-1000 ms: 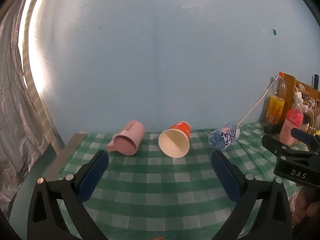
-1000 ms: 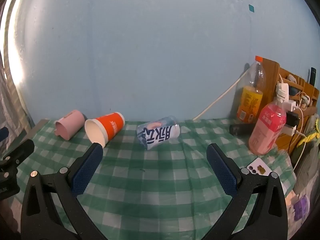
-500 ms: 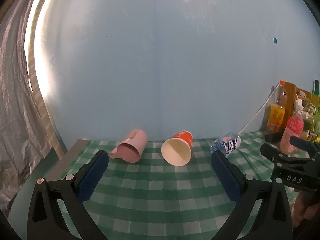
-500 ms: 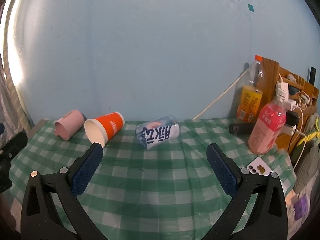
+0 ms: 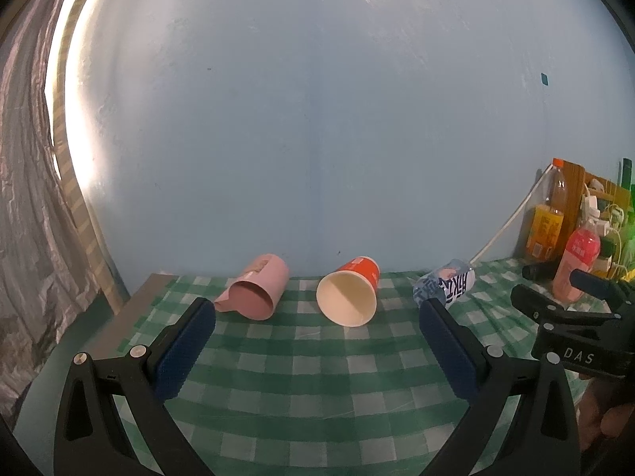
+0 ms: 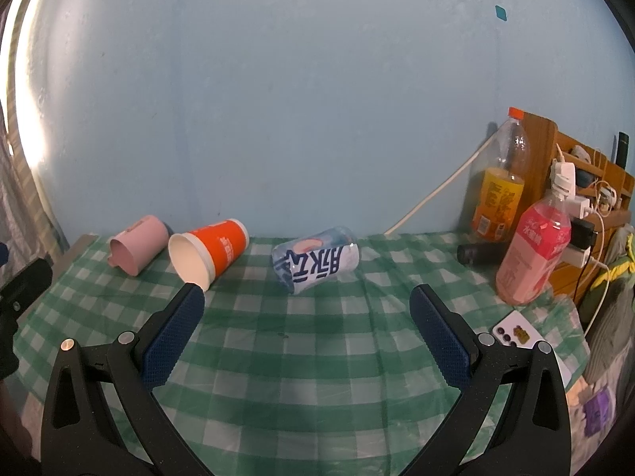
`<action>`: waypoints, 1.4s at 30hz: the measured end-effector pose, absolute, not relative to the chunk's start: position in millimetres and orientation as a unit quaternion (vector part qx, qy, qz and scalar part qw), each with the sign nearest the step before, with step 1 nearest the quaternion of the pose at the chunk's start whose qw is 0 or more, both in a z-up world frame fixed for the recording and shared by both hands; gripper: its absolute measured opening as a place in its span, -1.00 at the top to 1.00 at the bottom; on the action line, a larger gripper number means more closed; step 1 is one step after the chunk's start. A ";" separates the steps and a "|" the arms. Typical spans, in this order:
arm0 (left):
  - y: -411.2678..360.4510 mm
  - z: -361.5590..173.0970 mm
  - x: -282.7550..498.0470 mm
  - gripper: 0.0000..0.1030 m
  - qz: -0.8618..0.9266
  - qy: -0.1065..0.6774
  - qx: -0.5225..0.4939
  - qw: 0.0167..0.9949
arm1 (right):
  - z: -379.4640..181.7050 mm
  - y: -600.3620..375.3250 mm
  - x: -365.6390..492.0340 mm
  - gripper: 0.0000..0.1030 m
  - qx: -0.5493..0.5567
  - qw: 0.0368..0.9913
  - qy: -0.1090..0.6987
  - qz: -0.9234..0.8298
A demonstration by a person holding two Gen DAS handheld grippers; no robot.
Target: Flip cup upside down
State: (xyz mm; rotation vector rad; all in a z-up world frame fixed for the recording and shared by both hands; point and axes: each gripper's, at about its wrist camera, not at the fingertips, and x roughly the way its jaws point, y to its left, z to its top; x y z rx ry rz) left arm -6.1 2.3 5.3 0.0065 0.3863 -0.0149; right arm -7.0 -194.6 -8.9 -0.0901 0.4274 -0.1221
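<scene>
Three cups lie on their sides on the green checked tablecloth (image 5: 309, 361) near the blue wall. A pink cup (image 5: 256, 292) (image 6: 137, 245) is on the left, an orange paper cup (image 5: 351, 295) (image 6: 208, 248) in the middle, a clear cup with blue lettering (image 5: 446, 287) (image 6: 315, 263) on the right. My left gripper (image 5: 315, 313) is open and empty, short of the pink and orange cups. My right gripper (image 6: 305, 301) is open and empty, in front of the lettered cup, and shows in the left wrist view (image 5: 571, 317).
At the right stand an orange drink bottle (image 6: 500, 182), a pink drink bottle (image 6: 532, 254), a wooden rack with chargers and cables (image 6: 583, 186) and a black cylinder (image 6: 478, 253). A phone (image 6: 516, 333) lies near the table's right edge. The table's left edge (image 5: 111, 325) is bare.
My left gripper has pulled back and tilted upward, so the cups sit lower and smaller in its view. My right gripper has barely moved. The cups have not moved.
</scene>
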 end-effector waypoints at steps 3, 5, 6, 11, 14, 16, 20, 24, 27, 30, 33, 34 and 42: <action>3.1 3.8 -4.6 -1.00 -0.008 0.197 0.003 0.980 | -9.2 -194.3 -6.7 -0.98 -0.045 0.974 0.213 -0.061; 4.0 3.6 -3.7 -1.00 -0.008 0.200 0.003 0.980 | -8.4 -194.7 -6.8 -0.98 -0.044 0.974 0.213 -0.061; 4.3 3.5 -3.6 -1.00 -0.008 0.201 0.003 0.980 | -8.3 -194.7 -6.7 -0.98 -0.045 0.974 0.213 -0.061; 5.4 3.2 -2.9 -1.00 -0.009 0.203 0.003 0.979 | -7.7 -194.7 -6.8 -0.98 -0.044 0.974 0.214 -0.060; 5.4 2.7 -2.3 -1.00 -0.008 0.203 0.006 0.979 | -11.6 -191.9 -4.9 -0.98 -0.046 0.973 0.216 -0.059; 4.7 1.5 -2.0 -1.00 -0.009 0.204 0.008 0.979 | -11.9 -191.7 -4.8 -0.98 -0.046 0.973 0.217 -0.058; 4.2 0.4 -2.4 -1.00 -0.009 0.204 0.008 0.979 | -11.7 -191.6 -4.2 -0.98 -0.046 0.973 0.218 -0.058; 4.1 -0.1 -2.8 -1.00 -0.008 0.204 0.009 0.979 | -12.2 -190.8 -4.4 -0.98 -0.045 0.973 0.218 -0.058; 3.4 -0.3 -2.7 -1.00 -0.008 0.204 0.009 0.979 | -12.6 -191.4 -3.5 -0.98 -0.045 0.973 0.219 -0.058; 4.0 0.2 -2.4 -1.00 -0.008 0.205 0.009 0.979 | -13.5 -190.8 -3.2 -0.98 -0.046 0.973 0.221 -0.057; 3.6 0.2 -2.1 -1.00 -0.009 0.206 0.012 0.979 | -13.8 -190.3 -3.4 -0.98 -0.045 0.972 0.221 -0.057; 3.0 0.1 -2.0 -1.00 -0.009 0.206 0.013 0.978 | -14.0 -190.4 -2.9 -0.98 -0.045 0.972 0.222 -0.057; 2.3 -0.2 -2.2 -1.00 -0.009 0.206 0.012 0.978 | -14.2 -189.9 -3.1 -0.98 -0.045 0.972 0.221 -0.057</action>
